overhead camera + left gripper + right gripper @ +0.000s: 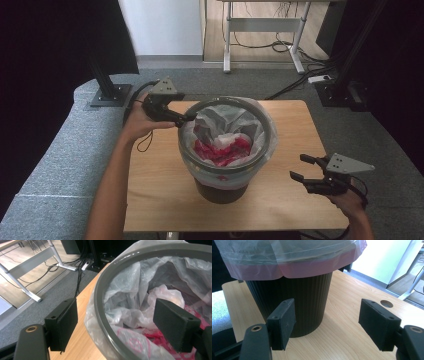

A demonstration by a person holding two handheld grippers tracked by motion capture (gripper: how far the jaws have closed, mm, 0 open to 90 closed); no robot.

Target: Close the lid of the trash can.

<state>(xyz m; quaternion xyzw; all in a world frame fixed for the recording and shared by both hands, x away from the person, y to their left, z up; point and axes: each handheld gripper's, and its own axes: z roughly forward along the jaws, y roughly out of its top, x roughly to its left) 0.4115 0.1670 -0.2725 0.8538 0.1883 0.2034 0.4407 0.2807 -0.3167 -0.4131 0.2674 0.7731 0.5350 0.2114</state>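
Item: dark ribbed round waste bin (220, 192), standing upright near the middle of a light wooden tabletop (160, 195), lined with a clear plastic bag (220, 122) whose pink-edged hem folds down over the outside wall; a grey ring (272, 131) sits on the bin's mouth over the bag. Inside the bag, crumpled white plastic with red print lies low in the hollow. Left gripper (186, 118): held at the ring's far-left side, jaws spread and straddling the rim, one pad (62, 323) outside the bin above the tabletop, the other pad inside over the liner; in the left gripper view neither pad is seen pressing the ring or the bag, which lie in the gap between them. The bulging bag wall crowds the space just ahead of the inner pad. Right gripper (300, 169): hovering at the near-right side of the tabletop, well apart from the bin, jaws spread with nothing between them; the right gripper view faces the bin's ribbed side, the bag's pink hem overhanging above. A round hole (386, 303) in the tabletop lies beyond its right jaw. Surroundings: grey carpet around the table, black stand feet (107, 95) behind the left gripper, a white-legged desk frame (262, 35) and loose cables (300, 82) on the floor farther back.
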